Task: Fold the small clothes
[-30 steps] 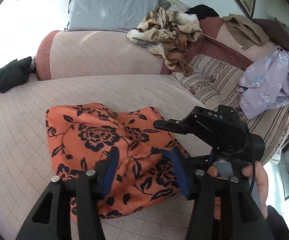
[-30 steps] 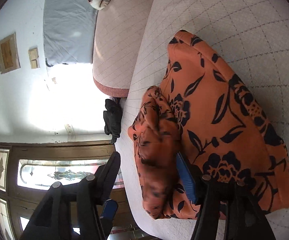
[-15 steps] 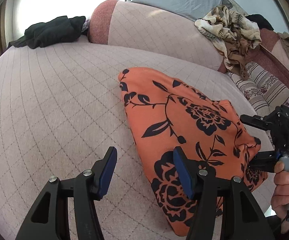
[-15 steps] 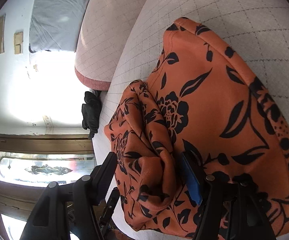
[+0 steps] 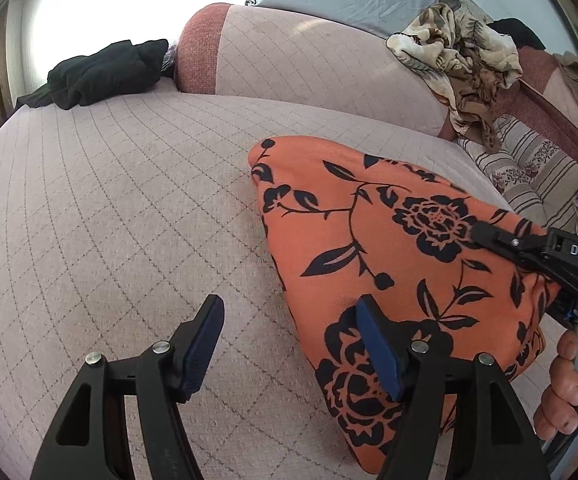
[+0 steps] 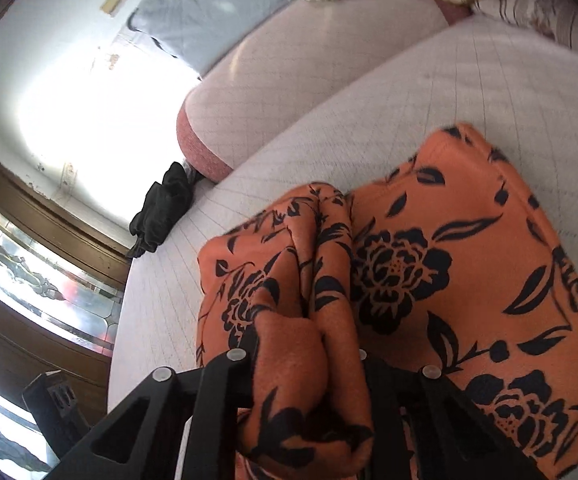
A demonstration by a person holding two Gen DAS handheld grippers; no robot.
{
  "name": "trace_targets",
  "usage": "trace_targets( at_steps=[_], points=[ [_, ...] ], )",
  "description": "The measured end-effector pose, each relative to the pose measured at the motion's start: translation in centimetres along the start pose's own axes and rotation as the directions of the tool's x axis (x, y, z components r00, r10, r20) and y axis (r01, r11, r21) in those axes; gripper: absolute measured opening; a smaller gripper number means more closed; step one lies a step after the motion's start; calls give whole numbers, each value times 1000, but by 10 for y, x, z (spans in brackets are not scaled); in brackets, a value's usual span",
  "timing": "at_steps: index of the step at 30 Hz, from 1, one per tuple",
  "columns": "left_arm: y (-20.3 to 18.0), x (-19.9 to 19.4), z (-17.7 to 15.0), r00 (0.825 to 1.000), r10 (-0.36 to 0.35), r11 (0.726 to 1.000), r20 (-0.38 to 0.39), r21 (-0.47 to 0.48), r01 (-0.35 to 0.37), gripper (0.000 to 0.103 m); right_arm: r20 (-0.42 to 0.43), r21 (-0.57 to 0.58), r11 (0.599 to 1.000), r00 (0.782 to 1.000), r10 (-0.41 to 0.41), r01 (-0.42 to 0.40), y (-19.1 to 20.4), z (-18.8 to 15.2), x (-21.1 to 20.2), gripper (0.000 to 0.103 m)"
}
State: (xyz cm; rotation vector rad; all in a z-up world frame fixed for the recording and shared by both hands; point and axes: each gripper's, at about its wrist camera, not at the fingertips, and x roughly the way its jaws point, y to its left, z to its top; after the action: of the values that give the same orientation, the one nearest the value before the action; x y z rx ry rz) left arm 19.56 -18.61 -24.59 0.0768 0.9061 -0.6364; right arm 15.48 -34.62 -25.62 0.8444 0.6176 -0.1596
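Pinching a bunched fold of the orange floral garment (image 6: 429, 280), your right gripper (image 6: 305, 364) is closing on it. Your left gripper (image 5: 289, 344) is opening, empty, straddling the garment's near-left edge on the quilted sofa seat (image 5: 109, 208).

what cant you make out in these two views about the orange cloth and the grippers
- Right wrist view: the right gripper pads, buried in the bunched orange floral cloth.
- Left wrist view: the cloth's near corner, behind the open left gripper.
- Left wrist view: the right gripper's tips, hidden behind its own body.
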Motion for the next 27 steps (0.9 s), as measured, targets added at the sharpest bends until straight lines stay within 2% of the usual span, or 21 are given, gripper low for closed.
trace_targets(
  at_steps=[3, 6, 10, 11, 13, 14, 16, 18, 20, 21, 22, 23, 26, 27],
  points=[
    [-5, -7, 0, 1000, -11, 1000, 28, 23, 10, 69, 120, -60, 997, 992, -36, 44, 10, -3, -38, 17],
    [-13, -7, 0, 1000, -20, 998, 23, 56, 19, 69, 208, -51, 993, 974, -91, 103, 1, -2, -79, 17],
    [-26, 4, -4, 1000, -10, 995, -16, 103, 12, 69, 124, -1, 986, 978, -168, 170, -28, -3, -95, 19],
    [-28, 6, -6, 1000, 0, 993, -21, 116, 2, 69, 82, 17, 981, 977, -195, 194, -39, -6, -94, 20],
    [-32, 7, -8, 1000, 15, 990, -17, 137, -12, 69, -66, 74, 970, 972, -227, 231, -64, -12, -82, 21],
    [-32, 7, -8, 1000, 20, 990, -16, 143, -17, 69, -127, 131, 967, 971, -204, 220, -76, -14, -76, 22],
    [-29, 7, -7, 1000, 25, 991, -19, 135, -22, 75, -156, 252, 954, 980, -125, 162, -94, -12, -76, 25],
    [-22, 9, -6, 999, 29, 993, -28, 112, -26, 78, -120, 289, 948, 988, -99, 130, -99, -1, -86, 31],
    [-18, 10, -4, 999, 22, 995, -40, 95, -18, 78, -48, 268, 951, 988, -146, 153, -96, 12, -99, 52],
    [-19, 11, -3, 999, 19, 996, -42, 91, -15, 78, 2, 261, 949, 983, -184, 177, -95, 19, -106, 68],
    [-19, 12, -3, 999, 21, 996, -42, 90, -17, 78, 58, 258, 947, 975, -214, 192, -94, 26, -112, 69],
    [-20, 12, -3, 999, 25, 995, -39, 93, -22, 78, 94, 245, 952, 973, -211, 183, -90, 33, -114, 69],
    [-26, 13, -3, 999, 45, 992, -24, 118, -42, 78, 90, 152, 978, 983, -159, 144, -69, 52, -101, 63],
    [-28, 13, -4, 998, 52, 991, -18, 128, -50, 78, 77, 108, 982, 984, -163, 154, -61, 57, -93, 54]
  ],
)
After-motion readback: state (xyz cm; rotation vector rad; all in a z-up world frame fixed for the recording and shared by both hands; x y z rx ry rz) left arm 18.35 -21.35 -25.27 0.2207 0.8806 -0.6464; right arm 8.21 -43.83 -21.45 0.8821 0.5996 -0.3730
